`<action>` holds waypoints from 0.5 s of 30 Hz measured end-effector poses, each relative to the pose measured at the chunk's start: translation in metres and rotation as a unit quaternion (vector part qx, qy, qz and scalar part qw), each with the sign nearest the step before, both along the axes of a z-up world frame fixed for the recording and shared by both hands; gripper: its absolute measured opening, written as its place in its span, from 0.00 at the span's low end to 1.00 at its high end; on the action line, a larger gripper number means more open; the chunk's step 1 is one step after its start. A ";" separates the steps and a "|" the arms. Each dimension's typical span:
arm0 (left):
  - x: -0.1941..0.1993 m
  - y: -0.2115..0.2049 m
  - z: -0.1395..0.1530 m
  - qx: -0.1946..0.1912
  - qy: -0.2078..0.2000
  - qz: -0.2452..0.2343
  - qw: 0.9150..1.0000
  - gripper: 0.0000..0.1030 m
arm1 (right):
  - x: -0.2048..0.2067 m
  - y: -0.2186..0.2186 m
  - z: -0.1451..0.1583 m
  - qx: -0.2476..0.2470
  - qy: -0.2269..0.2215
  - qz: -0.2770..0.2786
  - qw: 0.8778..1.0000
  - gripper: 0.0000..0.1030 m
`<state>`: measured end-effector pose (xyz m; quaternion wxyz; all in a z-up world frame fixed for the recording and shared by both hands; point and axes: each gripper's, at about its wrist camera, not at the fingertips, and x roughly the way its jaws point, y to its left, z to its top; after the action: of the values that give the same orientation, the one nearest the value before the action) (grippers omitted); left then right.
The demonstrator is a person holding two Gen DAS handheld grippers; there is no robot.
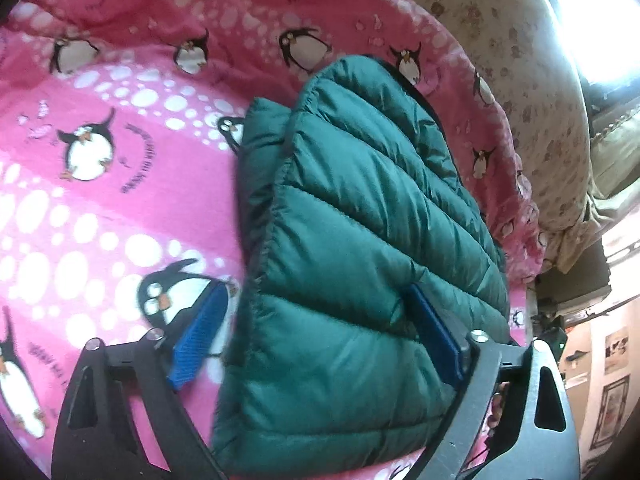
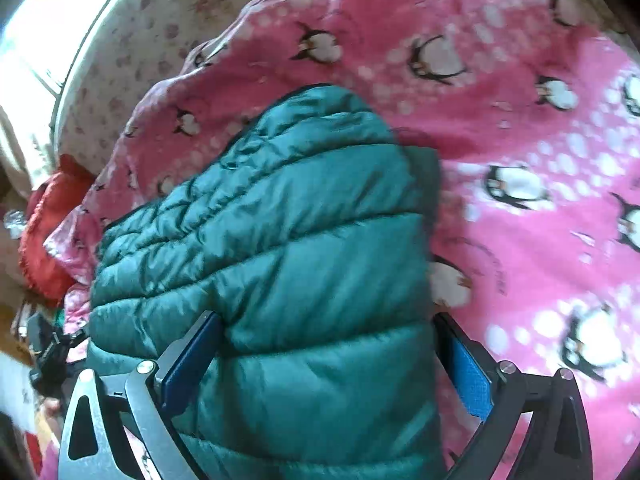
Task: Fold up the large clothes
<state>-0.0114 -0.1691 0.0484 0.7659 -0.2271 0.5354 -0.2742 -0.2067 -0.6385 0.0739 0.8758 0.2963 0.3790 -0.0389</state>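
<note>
Green jacket [image 1: 352, 240] between left gripper [image 1: 320, 328] fingers.

The puffer jacket [image 1: 360, 248] lies folded on the penguin blanket [image 1: 100, 208], which is spread over the bed sheet [image 1: 520, 72]. The left tool [image 1: 316, 332] and the right tool [image 2: 332, 360] each have the jacket's near edge between their two fingers. A knitted cloth [image 2: 44, 236] lies left of the blanket's edge.

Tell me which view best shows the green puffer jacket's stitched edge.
The left wrist view: the green puffer jacket shows its gathered, stitched edge running clearly down its left side against the pink penguin blanket. The right wrist view shows mostly quilted panels, somewhat blurred.
</note>
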 end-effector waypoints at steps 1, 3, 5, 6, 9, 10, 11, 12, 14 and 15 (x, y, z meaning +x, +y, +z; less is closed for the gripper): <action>0.000 -0.003 -0.001 0.000 0.001 -0.004 1.000 0.90 | 0.005 0.000 -0.002 0.006 -0.001 0.008 1.000 0.99; 0.004 -0.012 -0.004 0.001 0.003 -0.016 1.000 0.92 | 0.017 0.002 -0.004 0.003 0.003 0.014 1.000 1.00; 0.006 -0.018 -0.005 0.003 0.002 -0.018 1.000 0.98 | 0.025 0.001 -0.006 0.005 0.005 0.019 1.000 1.00; 0.007 -0.021 -0.005 0.006 0.001 -0.018 1.000 0.99 | 0.029 -0.001 -0.007 0.010 0.007 0.019 1.000 1.00; 0.012 -0.027 -0.006 0.015 -0.004 -0.020 1.000 0.99 | 0.037 -0.008 -0.011 0.021 0.014 0.021 0.999 1.00; 0.013 -0.029 -0.007 0.015 -0.004 -0.019 1.000 0.99 | 0.040 -0.008 -0.011 0.021 0.018 0.021 0.999 1.00; 0.014 -0.030 -0.007 0.017 -0.005 -0.020 1.000 0.99 | 0.044 -0.009 -0.012 0.021 0.020 0.021 0.999 1.00; 0.014 -0.031 -0.008 0.019 -0.007 -0.021 1.000 0.99 | 0.043 -0.010 -0.013 0.020 0.021 0.021 0.999 1.00; 0.015 -0.035 -0.008 0.023 -0.010 -0.026 0.999 0.99 | 0.045 -0.010 -0.015 0.020 0.023 0.018 0.999 1.00; 0.015 -0.036 -0.008 0.024 -0.011 -0.027 0.999 0.99 | 0.044 -0.011 -0.015 0.021 0.020 0.016 0.999 1.00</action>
<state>0.0033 -0.2052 0.0402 0.7694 -0.1909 0.5394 -0.2841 -0.1626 -0.6492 0.0585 0.8621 0.3077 0.4020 -0.0226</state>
